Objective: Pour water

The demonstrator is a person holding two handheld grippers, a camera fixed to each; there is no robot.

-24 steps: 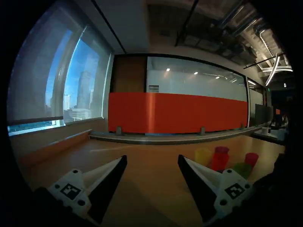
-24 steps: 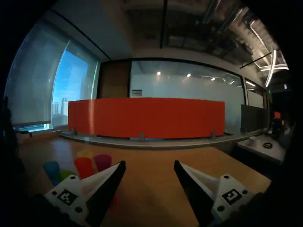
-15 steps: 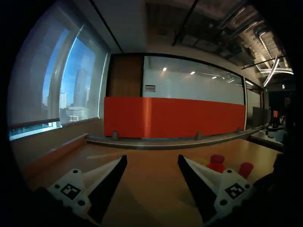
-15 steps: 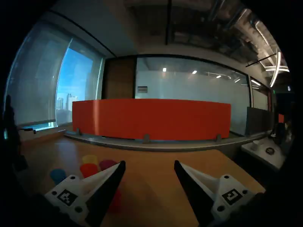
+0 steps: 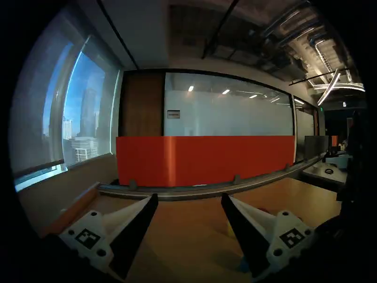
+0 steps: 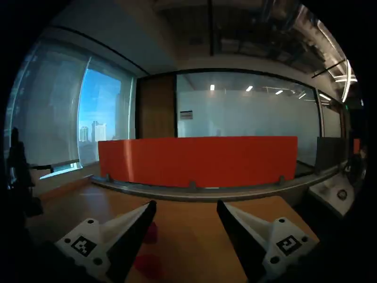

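Cups (image 6: pixel 151 233), red, sit toward the near edge of the tabletop (image 6: pixel 198 228) beneath the right hand-held gripper (image 6: pixel 185 203); it and the left hand-held gripper (image 5: pixel 189 196) gape empty; tilt down, centre one cup before closing

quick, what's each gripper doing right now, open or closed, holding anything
left gripper: open, holding nothing
right gripper: open, holding nothing
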